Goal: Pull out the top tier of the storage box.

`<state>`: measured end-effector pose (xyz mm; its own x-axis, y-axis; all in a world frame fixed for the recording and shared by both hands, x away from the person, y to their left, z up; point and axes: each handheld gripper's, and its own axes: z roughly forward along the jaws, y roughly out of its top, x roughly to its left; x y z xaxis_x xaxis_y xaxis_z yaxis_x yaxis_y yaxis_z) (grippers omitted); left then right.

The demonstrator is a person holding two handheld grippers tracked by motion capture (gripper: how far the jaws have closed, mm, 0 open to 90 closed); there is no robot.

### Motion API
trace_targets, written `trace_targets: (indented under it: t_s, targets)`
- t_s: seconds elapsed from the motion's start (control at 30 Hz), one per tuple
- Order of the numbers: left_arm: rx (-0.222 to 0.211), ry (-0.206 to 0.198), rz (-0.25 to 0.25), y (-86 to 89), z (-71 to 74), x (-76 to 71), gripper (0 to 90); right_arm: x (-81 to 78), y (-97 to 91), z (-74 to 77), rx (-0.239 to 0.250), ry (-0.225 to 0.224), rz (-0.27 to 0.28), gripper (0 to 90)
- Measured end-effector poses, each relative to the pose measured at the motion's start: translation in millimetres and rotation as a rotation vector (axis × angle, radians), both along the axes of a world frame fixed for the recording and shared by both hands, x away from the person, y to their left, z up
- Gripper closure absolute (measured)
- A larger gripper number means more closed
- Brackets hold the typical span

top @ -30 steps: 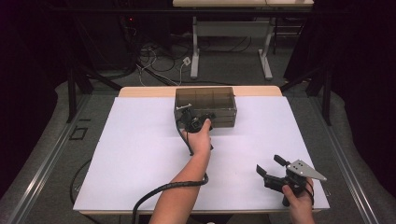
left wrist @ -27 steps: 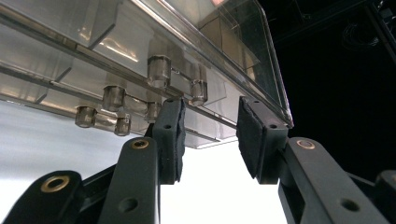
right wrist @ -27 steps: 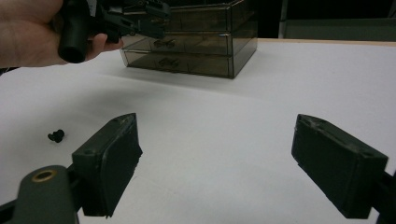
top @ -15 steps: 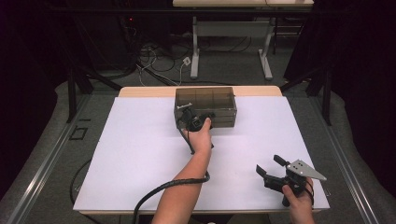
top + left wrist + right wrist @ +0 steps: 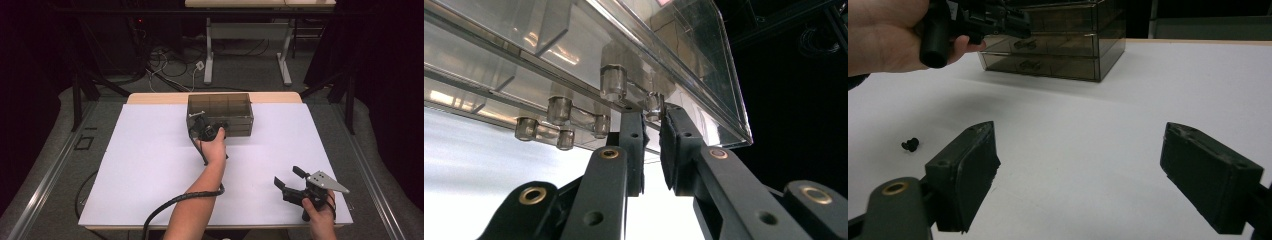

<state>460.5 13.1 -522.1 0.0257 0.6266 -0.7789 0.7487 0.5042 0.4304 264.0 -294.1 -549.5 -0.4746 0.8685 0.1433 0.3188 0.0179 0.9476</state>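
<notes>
A smoky clear drawer box (image 5: 220, 107) stands at the far middle of the white table (image 5: 150, 165). My left gripper (image 5: 202, 131) is held against the box's front face. In the left gripper view its jaws (image 5: 651, 117) have just been closing and now pinch a clear drawer handle (image 5: 653, 102) between the pads. Other clear handles (image 5: 559, 107) lie to the left of it. My right gripper (image 5: 287, 176) hovers near the table's front right, open, with nothing between its jaws (image 5: 1080, 135). The right gripper view shows the box (image 5: 1058, 45) farther off.
A small black piece (image 5: 910, 144) lies on the table left of the right gripper. The left gripper's cable (image 5: 175, 202) trails back along the forearm to the front edge. Table legs and cables (image 5: 210, 60) stand on the floor behind the table.
</notes>
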Motion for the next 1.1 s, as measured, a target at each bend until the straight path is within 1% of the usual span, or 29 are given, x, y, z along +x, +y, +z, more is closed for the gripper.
trace_targets:
  t_s: [0.3, 0.33, 0.5, 0.53, 0.8, 0.97, 1.0, 1.03, 1.1]
  targets:
    - [0.0, 0.0, 0.001, 0.2, -0.3, -1.3, 82.1, -0.1, 0.5, 0.0, 0.004, 0.001, 0.001, 14.8]
    - [-0.005, -0.005, 0.005, 0.0, -0.6, -1.5, 82.1, 0.1, 0.3, -0.1, 0.001, 0.001, 0.002, 14.8]
    - [-0.011, 0.001, 0.01, 0.0, -0.4, -2.1, 82.2, 0.5, 1.0, -0.4, 0.0, -0.002, 0.002, 14.8]
    - [-0.009, 0.004, 0.004, 0.6, -0.3, -2.4, 82.2, 0.5, 1.1, -0.4, 0.0, -0.002, 0.002, 14.8]
    - [-0.011, 0.001, 0.0, 1.7, -0.7, -5.2, 82.2, 0.6, 0.7, -0.4, 0.0, -0.001, 0.003, 14.8]
    - [-0.026, 0.006, -0.012, 3.6, -1.0, -7.7, 82.2, 0.5, 0.4, -0.5, -0.002, -0.001, 0.0, 14.8]
    - [-0.031, 0.001, -0.015, 4.0, -1.5, -8.1, 82.2, 0.5, 0.4, -0.5, -0.001, 0.0, 0.0, 14.8]
    - [-0.026, 0.005, -0.015, 4.1, -1.5, -9.1, 82.2, 0.6, 0.5, -0.6, -0.002, 0.001, -0.001, 14.8]
    - [-0.032, 0.004, -0.014, 4.0, -1.6, -10.1, 82.2, 0.6, 0.6, -0.6, -0.002, 0.001, 0.0, 14.7]
